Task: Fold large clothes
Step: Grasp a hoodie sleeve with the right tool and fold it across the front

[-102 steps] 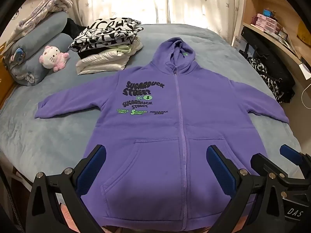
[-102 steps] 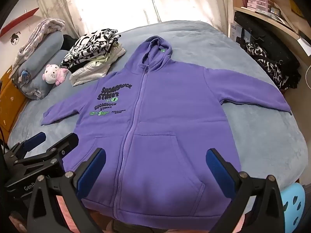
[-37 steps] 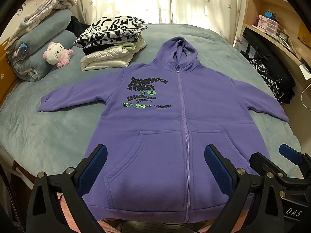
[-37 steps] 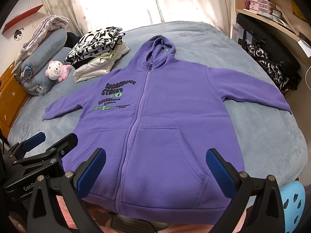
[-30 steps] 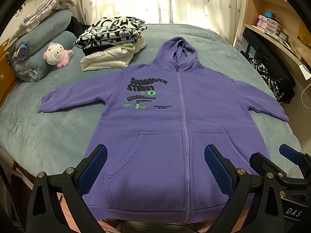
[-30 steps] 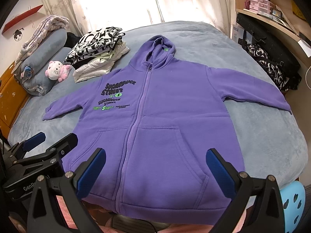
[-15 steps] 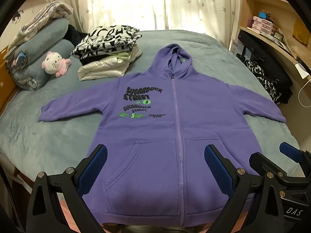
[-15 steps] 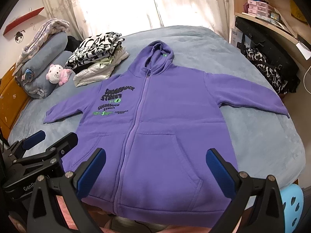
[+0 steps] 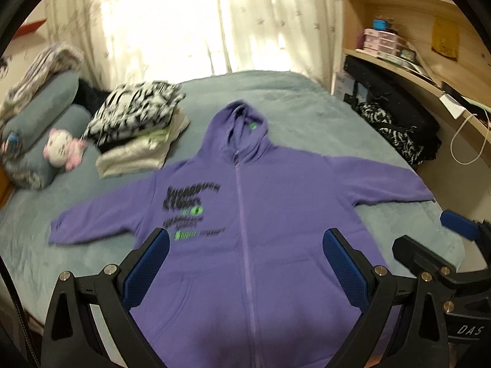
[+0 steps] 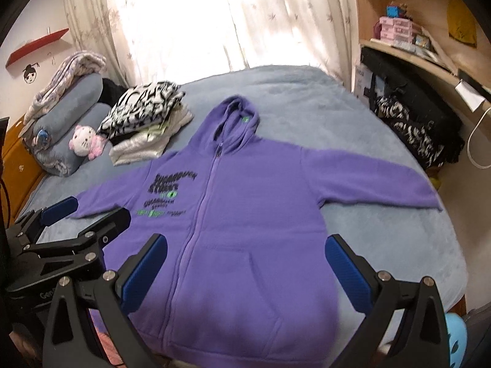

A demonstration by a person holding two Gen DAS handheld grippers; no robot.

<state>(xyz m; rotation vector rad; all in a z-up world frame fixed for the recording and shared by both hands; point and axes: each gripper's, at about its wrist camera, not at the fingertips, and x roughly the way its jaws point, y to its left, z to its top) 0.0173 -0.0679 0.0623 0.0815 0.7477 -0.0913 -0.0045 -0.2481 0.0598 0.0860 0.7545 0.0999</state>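
A large purple zip hoodie (image 9: 276, 214) lies flat and face up on the grey-blue bed (image 9: 291, 98), sleeves spread to both sides, hood toward the window. It also shows in the right wrist view (image 10: 251, 202). My left gripper (image 9: 245, 263) is open and empty, held above the hoodie's lower front. My right gripper (image 10: 245, 266) is open and empty above the pocket area. Each gripper shows at the edge of the other's view. The hoodie's hem is hidden behind the gripper frames.
A stack of folded clothes (image 9: 138, 132) sits on the bed left of the hood. A plush toy (image 9: 63, 150) and rolled blankets (image 9: 33, 113) lie at far left. Dark clothes (image 9: 396, 132) and shelves (image 9: 429, 61) are on the right. A blue stool (image 10: 454, 334) stands below the bed's edge.
Both grippers have risen and tilted up, so the hoodie sits lower in both views and more curtain and shelf shows. Both views are motion-blurred. The hoodie has not moved.
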